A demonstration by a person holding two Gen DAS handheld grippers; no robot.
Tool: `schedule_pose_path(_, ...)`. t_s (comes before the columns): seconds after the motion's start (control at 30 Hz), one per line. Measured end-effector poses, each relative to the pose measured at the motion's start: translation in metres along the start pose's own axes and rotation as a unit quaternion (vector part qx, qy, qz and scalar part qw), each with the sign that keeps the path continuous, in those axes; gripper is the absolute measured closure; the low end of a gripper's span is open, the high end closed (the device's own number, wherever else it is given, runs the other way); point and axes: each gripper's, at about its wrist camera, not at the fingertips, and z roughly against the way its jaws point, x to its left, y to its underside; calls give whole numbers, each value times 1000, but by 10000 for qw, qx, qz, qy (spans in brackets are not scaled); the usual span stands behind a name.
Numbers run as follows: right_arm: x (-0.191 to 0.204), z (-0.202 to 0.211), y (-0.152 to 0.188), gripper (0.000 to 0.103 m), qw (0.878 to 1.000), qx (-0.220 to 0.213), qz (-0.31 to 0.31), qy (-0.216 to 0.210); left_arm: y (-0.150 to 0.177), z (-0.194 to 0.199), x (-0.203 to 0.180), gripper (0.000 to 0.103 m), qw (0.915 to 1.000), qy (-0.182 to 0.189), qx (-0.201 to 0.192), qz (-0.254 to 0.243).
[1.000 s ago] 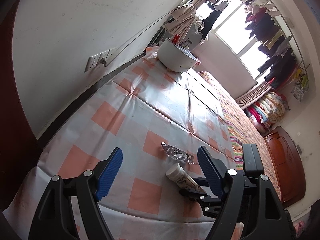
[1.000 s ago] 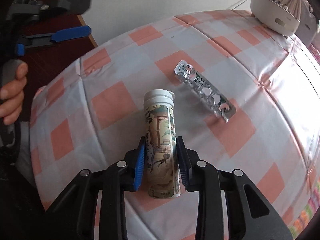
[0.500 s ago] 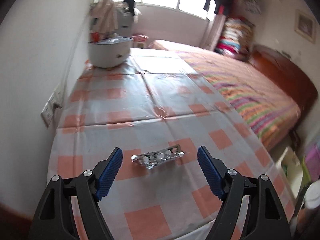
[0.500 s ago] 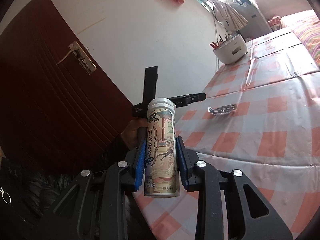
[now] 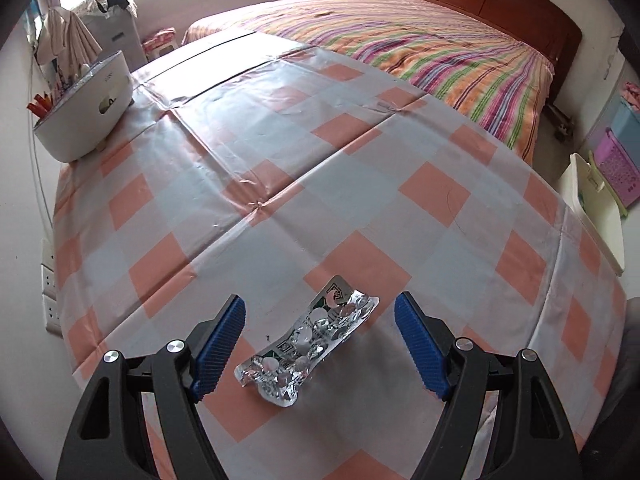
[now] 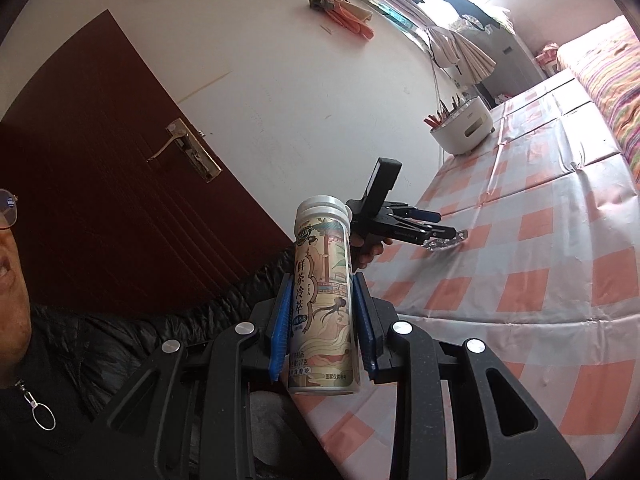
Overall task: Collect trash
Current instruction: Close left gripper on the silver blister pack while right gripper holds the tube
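My R gripper [image 6: 322,322] clamped on tea tube [image 6: 323,300], upright, lifted clear of checked tablecloth [image 6: 552,248]. My L gripper [image 5: 320,340] jaws wide apart, nothing gripped; foil blister pack [image 5: 310,338] lies on cloth between them, slanting 7 to 1 o'clock. White tub [image 5: 86,108] at 10 o'clock, well apart.
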Motion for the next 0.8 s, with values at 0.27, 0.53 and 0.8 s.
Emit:
schedule_pose_path(0.27, -4, 0, 10, 75, 9999, -13, 71, 130, 5, -34, -7, 28, 9963, 145, 787, -306)
schedule_pose_path(0.53, 1, 4, 10, 75, 9999, -73, 91, 39, 12, -32, -31, 28, 9939, 189, 979, -474)
schedule_pose_path(0.8, 3, 16, 10, 75, 9994, -337, 49, 107, 15, -26, -34, 54, 9982, -74, 570, 178)
